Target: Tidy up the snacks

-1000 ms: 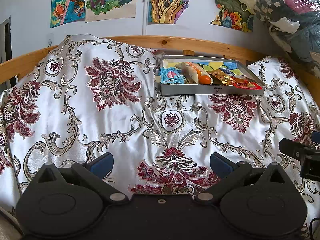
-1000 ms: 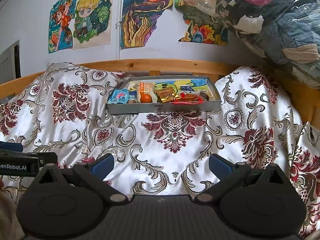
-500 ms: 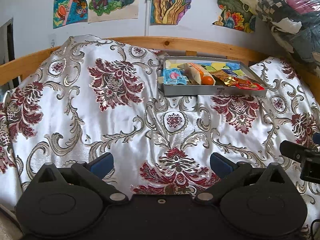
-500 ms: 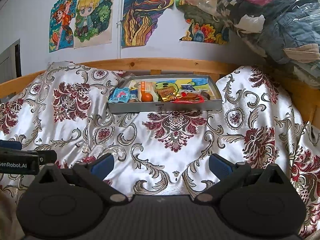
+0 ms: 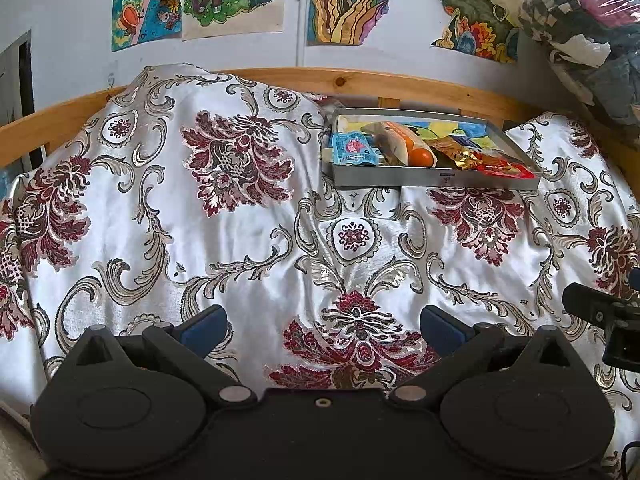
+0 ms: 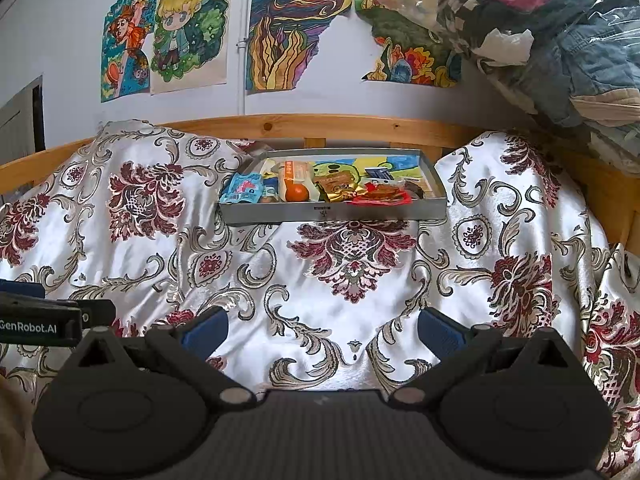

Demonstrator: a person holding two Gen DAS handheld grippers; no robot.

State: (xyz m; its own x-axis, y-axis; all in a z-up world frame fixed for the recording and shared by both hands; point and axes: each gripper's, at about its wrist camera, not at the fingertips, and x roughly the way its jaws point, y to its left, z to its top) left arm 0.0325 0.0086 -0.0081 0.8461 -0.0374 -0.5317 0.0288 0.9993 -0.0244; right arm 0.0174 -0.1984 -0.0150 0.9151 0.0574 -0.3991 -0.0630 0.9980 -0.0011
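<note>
Both tools drift slightly; snacks stay in the tray on the bed.
Left view: left tool point(image 5: 322, 322) gapes empty, the view nudged rightward; one tray point(image 5: 434, 178) holds one orange ball point(image 5: 421, 157), one blue pouch point(image 5: 354, 149).
Right view: right tool point(image 6: 322, 326) gapes empty, barely shifted; several packets, count unclear.

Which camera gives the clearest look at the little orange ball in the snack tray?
The right wrist view: the orange ball sits nearly centred, facing the camera. The left wrist view shows it off to the right, more obliquely inside the tray.
</note>
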